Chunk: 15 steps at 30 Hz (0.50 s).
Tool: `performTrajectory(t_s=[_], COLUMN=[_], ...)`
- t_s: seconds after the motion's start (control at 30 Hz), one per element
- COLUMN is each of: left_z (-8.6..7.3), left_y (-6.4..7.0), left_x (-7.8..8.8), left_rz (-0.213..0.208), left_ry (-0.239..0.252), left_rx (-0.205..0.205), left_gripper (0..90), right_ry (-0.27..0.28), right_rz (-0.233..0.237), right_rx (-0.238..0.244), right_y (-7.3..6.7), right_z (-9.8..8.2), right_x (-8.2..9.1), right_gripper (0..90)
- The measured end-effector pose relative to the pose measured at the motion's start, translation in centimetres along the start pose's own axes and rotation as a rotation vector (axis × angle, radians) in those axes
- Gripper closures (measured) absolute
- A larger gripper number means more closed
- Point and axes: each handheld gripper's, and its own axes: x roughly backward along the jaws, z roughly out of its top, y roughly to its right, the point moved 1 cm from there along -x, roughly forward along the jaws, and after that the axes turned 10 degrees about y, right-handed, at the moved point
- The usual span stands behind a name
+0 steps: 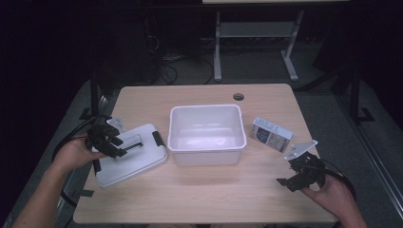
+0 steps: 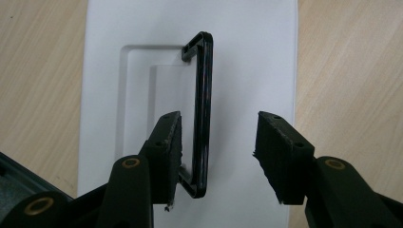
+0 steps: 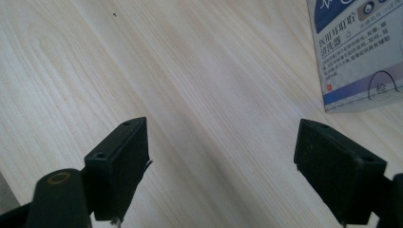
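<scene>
A white lid [image 1: 138, 159] lies flat on the table left of a white plastic bin [image 1: 207, 151]. A black handle [image 2: 204, 95] stands up from the lid [image 2: 247, 57]. My left gripper [image 2: 218, 142] hovers over the lid with its jaws apart. The handle passes between them, close beside the left jaw, with a wide gap to the right jaw. In the high view the left gripper [image 1: 121, 145] sits at the lid's left part, by the handle [image 1: 134, 141]. My right gripper [image 1: 289, 172] is open over bare wood at the front right, nothing between its jaws [image 3: 221, 161].
A small blue and white printed box [image 1: 271, 134] lies right of the bin; its corner shows at the upper right of the right gripper view [image 3: 356, 52]. The wooden table [image 1: 199, 199] has a round hole [image 1: 238, 96] near its far edge. A desk frame and cables stand beyond.
</scene>
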Motion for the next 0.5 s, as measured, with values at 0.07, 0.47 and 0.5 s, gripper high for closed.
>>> performTrajectory(t_s=[0.07, 0.47, 0.5], left_z=[0.1, 0.2, 0.2], left_y=[0.0, 0.1, 0.0], left_x=[0.0, 0.1, 0.1], left_rz=[0.0, 0.022, 0.023], left_ry=[0.003, 0.015, 0.014], left_rx=[-0.004, -0.011, -0.011], left_gripper=[50.5, 48.2, 48.2], right_ry=[0.0, -0.025, -0.025], right_rz=[0.002, 0.004, 0.004], right_rx=[0.0, -0.018, -0.018], right_y=[0.2, 1.9, 1.9], right_z=[0.0, -0.1, -0.1], right_x=[0.1, 0.4, 0.4], right_gripper=[18.0, 16.9, 16.9])
